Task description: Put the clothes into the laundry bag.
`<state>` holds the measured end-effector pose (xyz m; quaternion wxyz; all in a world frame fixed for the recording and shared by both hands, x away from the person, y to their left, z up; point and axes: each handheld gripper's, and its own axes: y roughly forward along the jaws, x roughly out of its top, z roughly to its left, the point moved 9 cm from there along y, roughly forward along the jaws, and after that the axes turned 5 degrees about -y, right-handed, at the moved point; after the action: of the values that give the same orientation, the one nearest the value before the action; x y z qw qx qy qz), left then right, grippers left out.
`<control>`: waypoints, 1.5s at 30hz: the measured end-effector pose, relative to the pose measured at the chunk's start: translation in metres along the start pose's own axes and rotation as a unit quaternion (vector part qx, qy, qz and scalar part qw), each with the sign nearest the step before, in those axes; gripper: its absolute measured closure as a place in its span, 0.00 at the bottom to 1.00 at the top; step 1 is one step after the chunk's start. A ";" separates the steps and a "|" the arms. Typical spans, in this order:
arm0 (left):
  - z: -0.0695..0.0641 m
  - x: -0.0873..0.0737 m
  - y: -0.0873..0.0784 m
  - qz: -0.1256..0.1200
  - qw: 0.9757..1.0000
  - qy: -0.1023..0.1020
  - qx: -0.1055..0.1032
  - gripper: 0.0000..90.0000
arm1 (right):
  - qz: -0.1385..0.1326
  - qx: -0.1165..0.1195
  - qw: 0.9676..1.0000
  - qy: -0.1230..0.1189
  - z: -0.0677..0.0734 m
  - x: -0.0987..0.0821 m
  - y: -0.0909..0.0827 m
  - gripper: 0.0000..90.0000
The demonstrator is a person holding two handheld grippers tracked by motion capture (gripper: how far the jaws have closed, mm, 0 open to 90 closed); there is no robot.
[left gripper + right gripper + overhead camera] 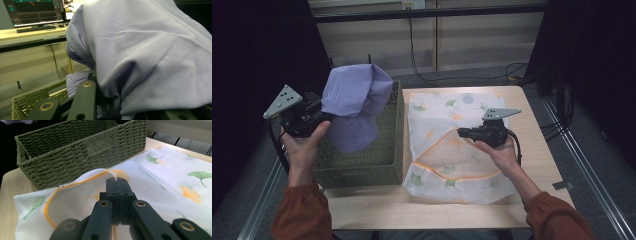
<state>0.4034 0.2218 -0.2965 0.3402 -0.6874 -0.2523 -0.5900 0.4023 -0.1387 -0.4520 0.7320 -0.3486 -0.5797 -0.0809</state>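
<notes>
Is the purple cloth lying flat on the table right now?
No, the purple cloth hangs from the left gripper, raised above the green basket.

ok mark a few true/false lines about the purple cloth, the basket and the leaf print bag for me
1. The left gripper holds the lilac cloth lifted above the green woven basket. True.
2. The right gripper is wide open above the bag. False: its fingers are shut on the orange-trimmed edge of the ginkgo-print bag.
3. The bag lies inside the basket. False: it lies flat on the table, beside the basket.
4. The basket sits to the left of the bag in the high view. True.
5. The cloth is folded neatly. False: it hangs bunched and draped.
</notes>
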 end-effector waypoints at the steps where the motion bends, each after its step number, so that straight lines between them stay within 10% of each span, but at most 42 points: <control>1: -0.002 0.001 -0.001 -0.002 1.000 0.003 -0.002 0.79 | 0.000 0.000 1.000 0.000 0.000 0.000 0.000 1.00; 28: -0.055 0.017 0.008 -0.008 0.997 0.038 -0.067 0.79 | -0.004 0.000 1.000 0.000 0.000 0.001 0.000 1.00; 45: -0.083 0.015 0.022 -0.006 0.994 0.025 -0.109 0.79 | -0.005 0.003 1.000 0.002 -0.002 0.002 0.000 1.00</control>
<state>0.3697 0.1438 -0.2795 0.2663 -0.7040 -0.1819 -0.6328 0.4042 -0.1391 -0.4508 0.7339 -0.3434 -0.5800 -0.0842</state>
